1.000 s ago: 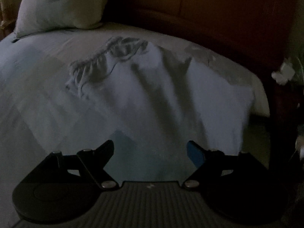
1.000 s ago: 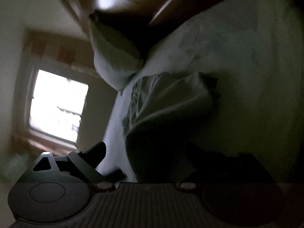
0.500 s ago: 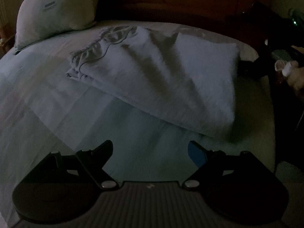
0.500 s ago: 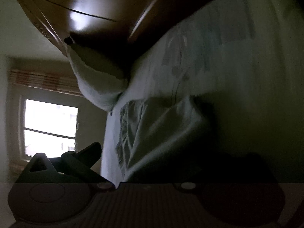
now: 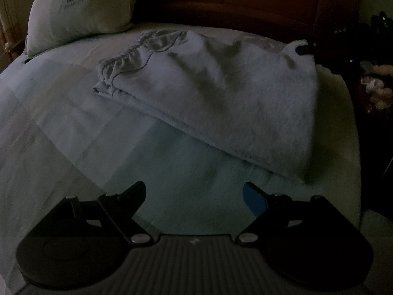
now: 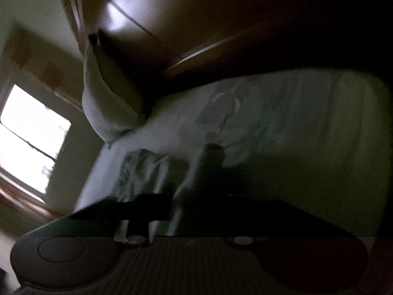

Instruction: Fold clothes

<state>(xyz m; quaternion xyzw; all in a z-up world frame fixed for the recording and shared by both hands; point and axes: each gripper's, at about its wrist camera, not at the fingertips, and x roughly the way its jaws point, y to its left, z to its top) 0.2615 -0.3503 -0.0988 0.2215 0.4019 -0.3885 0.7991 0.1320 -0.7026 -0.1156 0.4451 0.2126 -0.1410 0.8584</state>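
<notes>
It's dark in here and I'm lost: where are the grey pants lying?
In the left wrist view, the folded grey drawstring pants lie on the pale bedsheet, right of the white pillow, ahead of the open left tool.

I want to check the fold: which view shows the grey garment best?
The left wrist view: the folded grey garment lies whole on the bed, waistband and edges clear. The right wrist view is dark, blurred and tilted, showing only a bunched part.
</notes>
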